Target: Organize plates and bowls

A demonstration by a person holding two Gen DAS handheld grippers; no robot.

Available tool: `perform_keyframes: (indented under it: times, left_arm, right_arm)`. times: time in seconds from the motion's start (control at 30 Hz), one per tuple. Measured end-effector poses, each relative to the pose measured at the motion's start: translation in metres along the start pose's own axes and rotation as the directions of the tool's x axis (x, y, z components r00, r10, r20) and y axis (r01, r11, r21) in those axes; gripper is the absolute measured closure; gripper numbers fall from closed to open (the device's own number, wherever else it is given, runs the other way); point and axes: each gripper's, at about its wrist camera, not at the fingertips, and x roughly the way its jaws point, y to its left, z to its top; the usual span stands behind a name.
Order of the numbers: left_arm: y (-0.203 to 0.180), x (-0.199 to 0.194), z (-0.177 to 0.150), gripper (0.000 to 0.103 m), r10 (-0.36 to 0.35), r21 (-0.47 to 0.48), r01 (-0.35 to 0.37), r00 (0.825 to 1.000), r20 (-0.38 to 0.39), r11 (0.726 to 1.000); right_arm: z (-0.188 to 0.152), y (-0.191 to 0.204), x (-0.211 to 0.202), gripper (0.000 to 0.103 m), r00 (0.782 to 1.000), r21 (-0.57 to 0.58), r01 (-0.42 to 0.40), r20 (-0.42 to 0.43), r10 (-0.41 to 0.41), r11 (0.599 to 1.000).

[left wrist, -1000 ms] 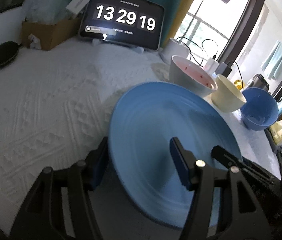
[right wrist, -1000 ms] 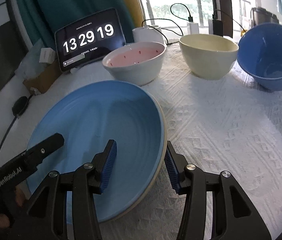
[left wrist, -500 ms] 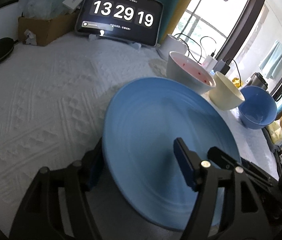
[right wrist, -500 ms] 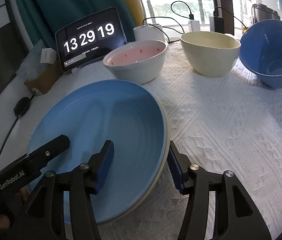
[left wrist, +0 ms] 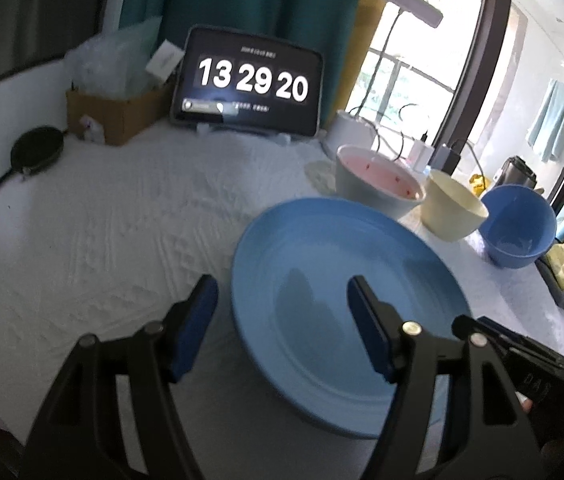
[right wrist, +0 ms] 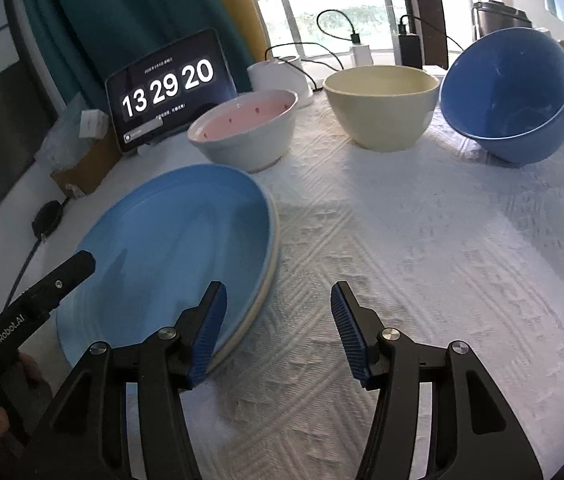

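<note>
Right wrist view: blue plate rests stacked on a cream plate, near the pink bowl; right gripper and left gripper both gape, holding nothing.

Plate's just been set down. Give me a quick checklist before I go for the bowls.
1. Left hand-held gripper open, off the blue plate: ok.
2. Right hand-held gripper open, holding nothing: ok.
3. Blue plate rests on a cream plate, rims aligned: ok.
4. Pink-lined bowl and cream bowl upright, apart: ok.
5. Blue bowl tilted: not ok.
6. Cables behind bowls clear of reach: cannot tell.
</note>
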Motion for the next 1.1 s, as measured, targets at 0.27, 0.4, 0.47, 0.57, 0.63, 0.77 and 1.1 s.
perform_keyframes:
  times: [0.27,0.4,0.47,0.57,0.63,0.77,1.1]
  left_arm:
    - [-0.029,-0.016,0.009,0.034,-0.038,0.063,0.034,0.998,0.058,0.997]
    - [-0.043,-0.014,0.012,0.034,-0.062,0.082,0.058,0.997,0.049,0.995]
    - [-0.05,-0.013,0.012,0.034,-0.074,0.085,0.07,0.996,0.042,0.994]
    - [-0.063,-0.012,0.012,0.034,-0.1,0.099,0.096,0.994,0.035,0.99]
    - [-0.072,-0.012,0.012,0.034,-0.114,0.11,0.11,0.993,0.029,0.988]
    - [-0.089,-0.01,0.012,0.034,-0.141,0.133,0.139,0.99,0.011,0.981]
    - [-0.123,-0.003,0.013,0.034,-0.181,0.17,0.181,0.983,-0.014,0.969]
  right_arm:
    - [0.008,-0.014,-0.014,0.046,0.999,0.006,0.011,0.035,-0.011,1.0]
    - [0.013,-0.026,-0.02,0.046,0.999,0.022,0.028,0.045,-0.029,0.999]
    - [0.015,-0.03,-0.024,0.046,0.998,0.024,0.035,0.047,-0.036,0.999]
    - [0.018,-0.04,-0.032,0.046,0.997,0.024,0.057,0.06,-0.058,0.998]
    - [0.02,-0.047,-0.036,0.046,0.995,0.031,0.067,0.068,-0.069,0.997]
    - [0.021,-0.061,-0.043,0.046,0.993,0.049,0.081,0.081,-0.085,0.996]
    - [0.025,-0.088,-0.058,0.046,0.988,0.076,0.103,0.104,-0.111,0.992]
